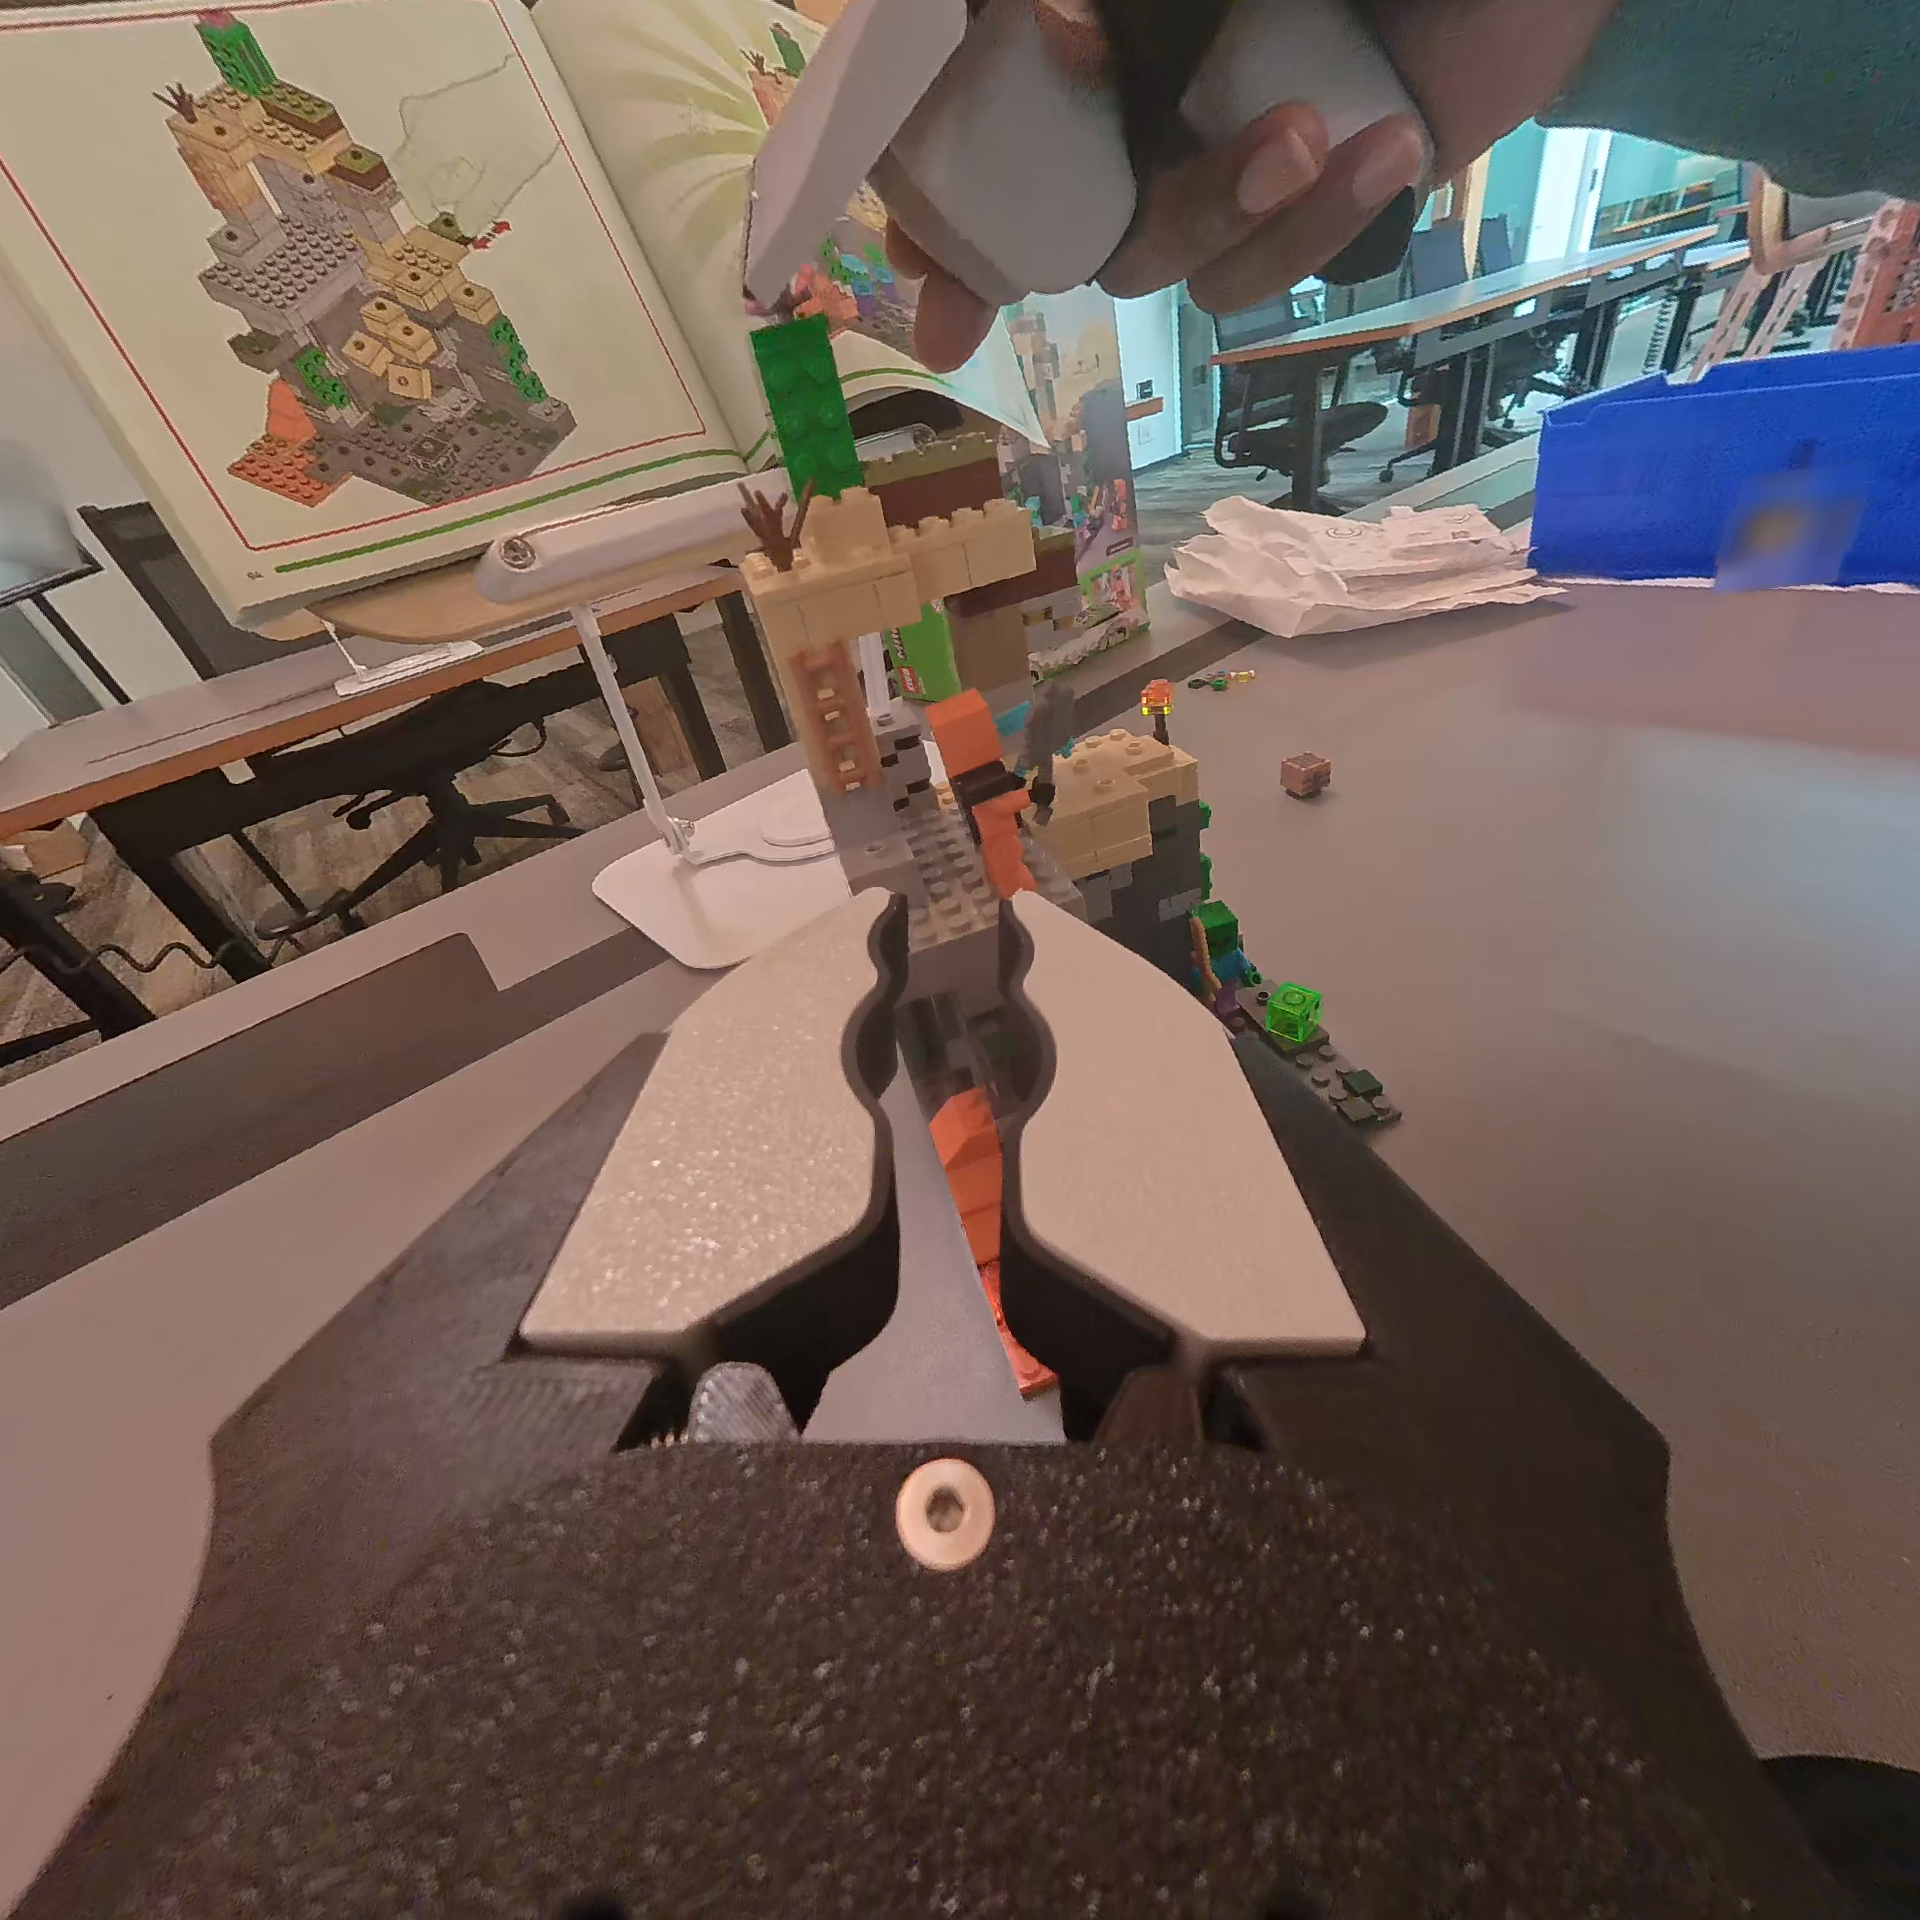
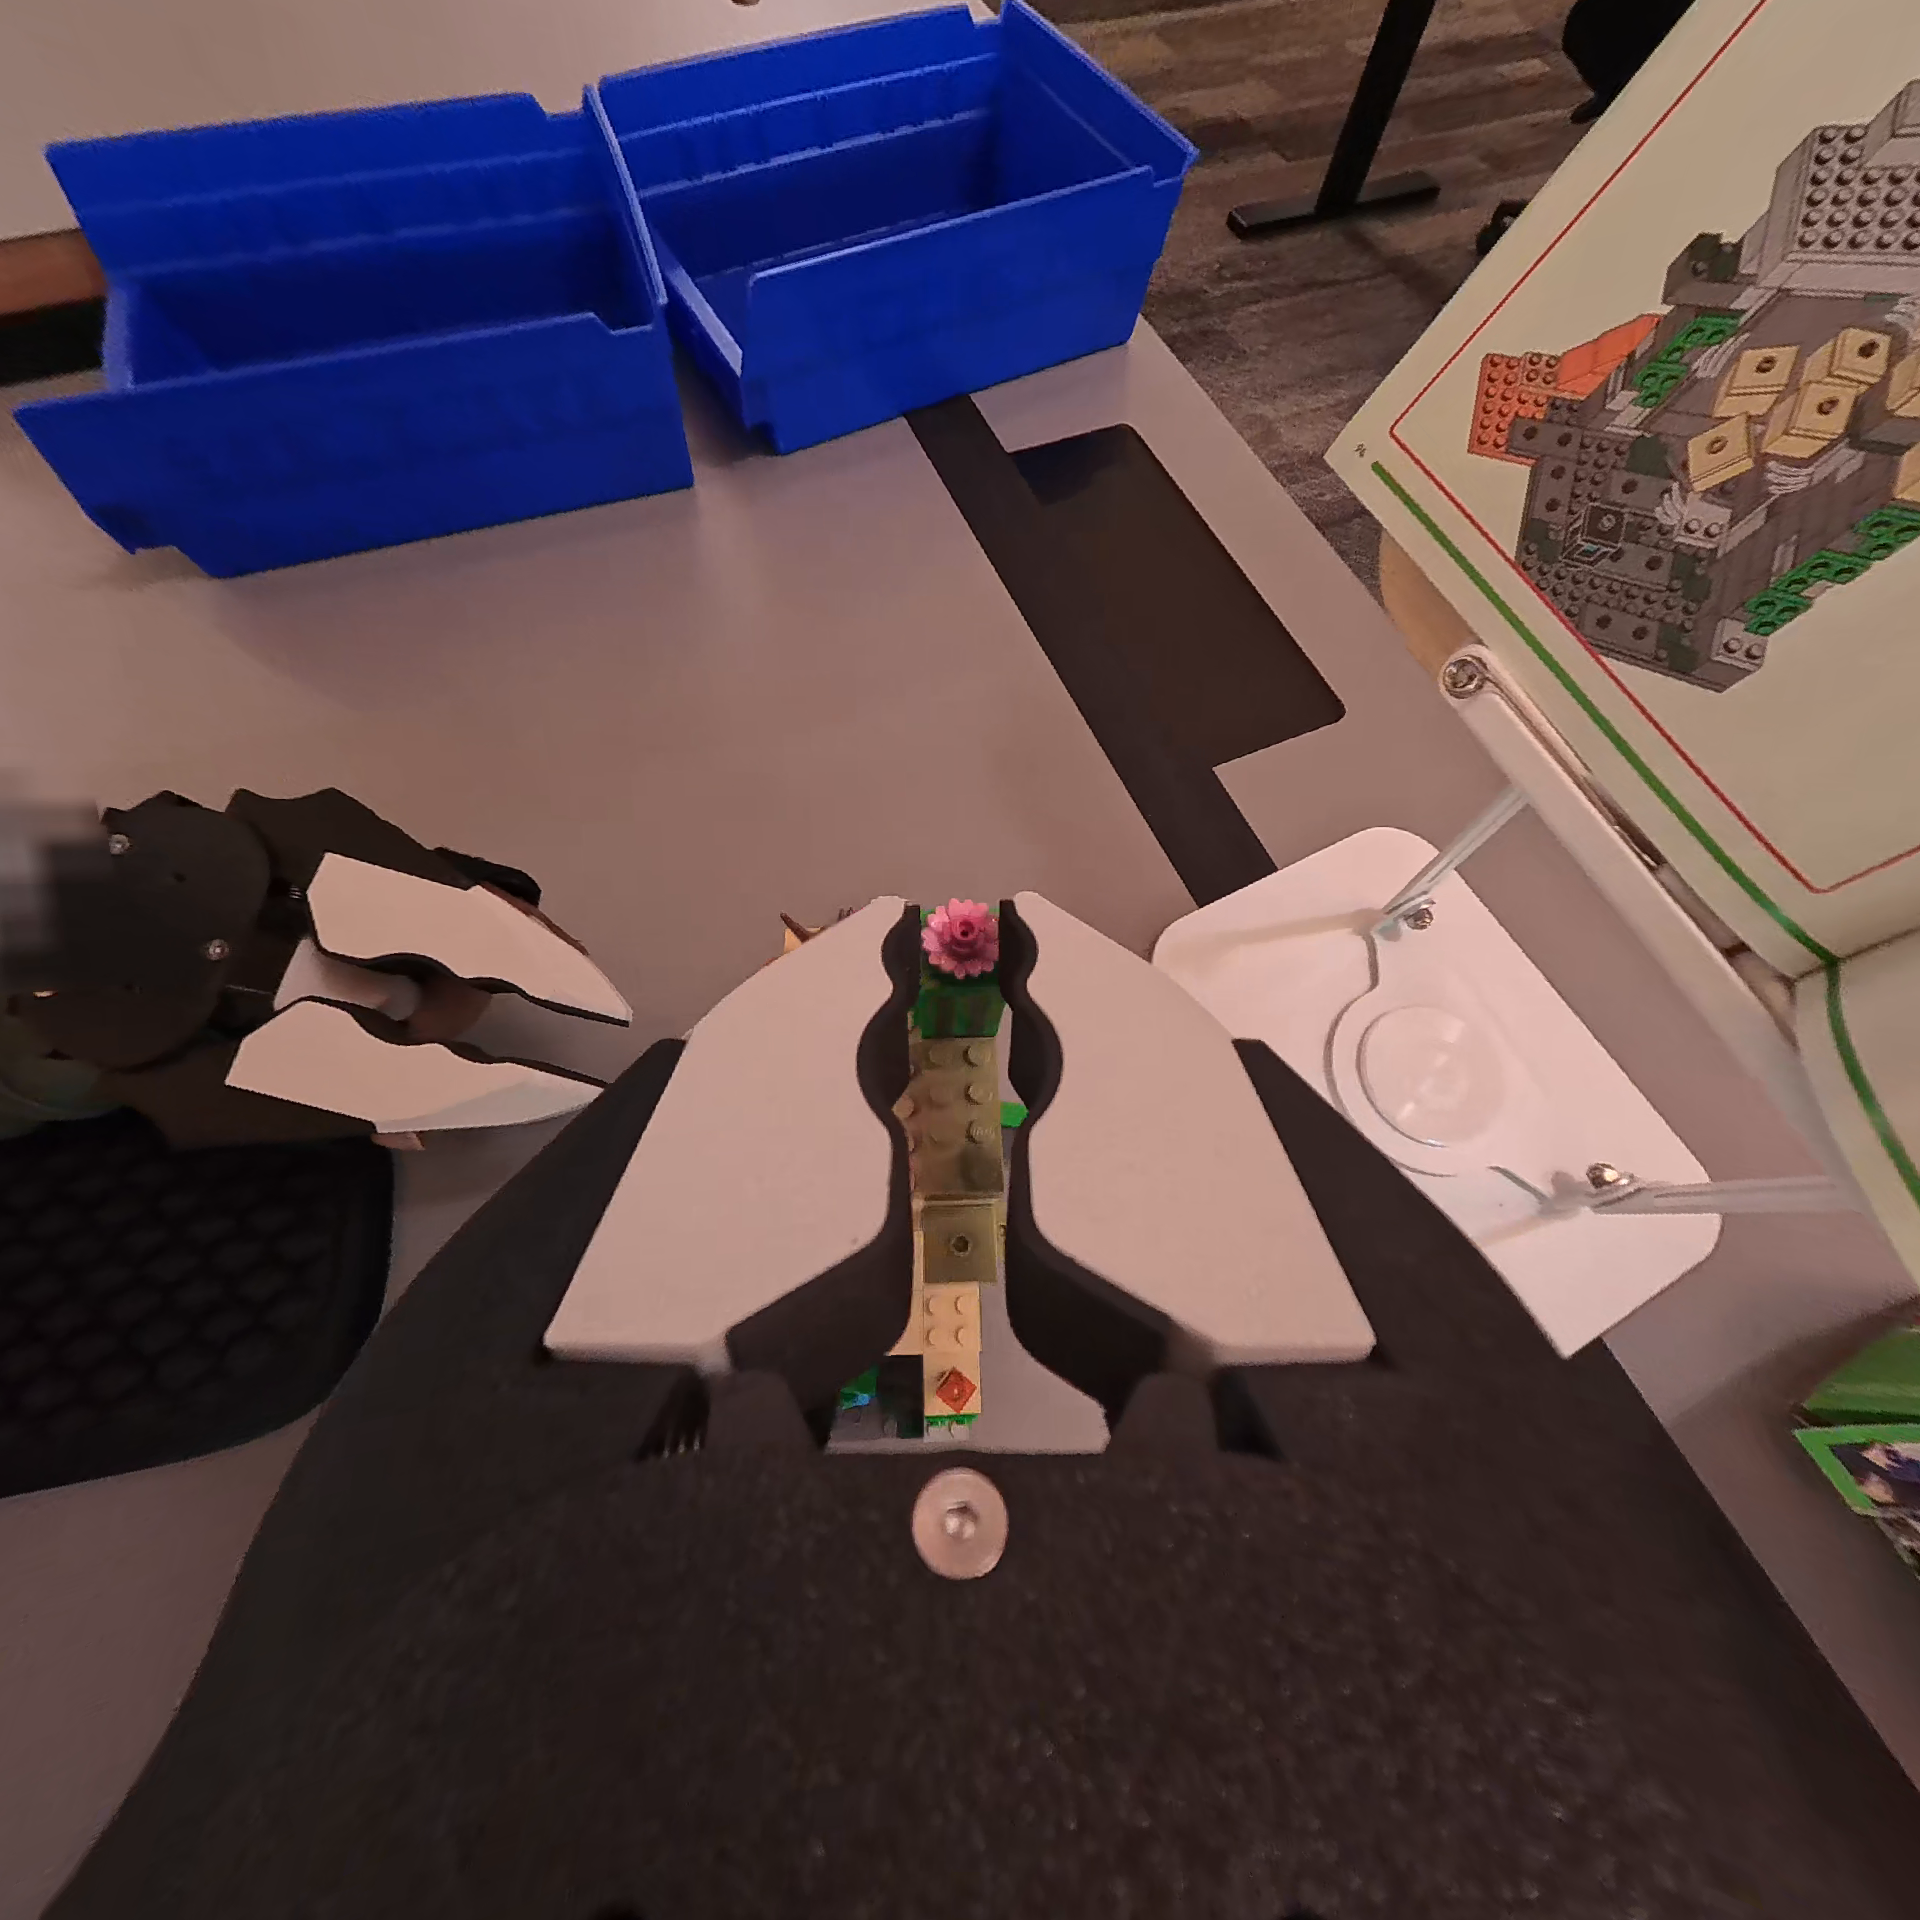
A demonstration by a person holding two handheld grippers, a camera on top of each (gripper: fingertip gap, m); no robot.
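Our left gripper [image 1: 951, 940]: jaws closed around grey base of brick tower [image 1: 914, 748], holding it steady. Our right gripper [image 2: 961, 935]: jaws pinch green cactus piece [image 2: 958, 1003] with pink flower [image 2: 961, 935], right at tower top. We think: keep base tight, push straight down, gently. Grey surface [image 2: 727, 675]: two blue bins [image 2: 623, 312] beyond jaws, instruction book [image 2: 1714, 468] on white stand [image 2: 1455, 1091] to right. Office desks behind.
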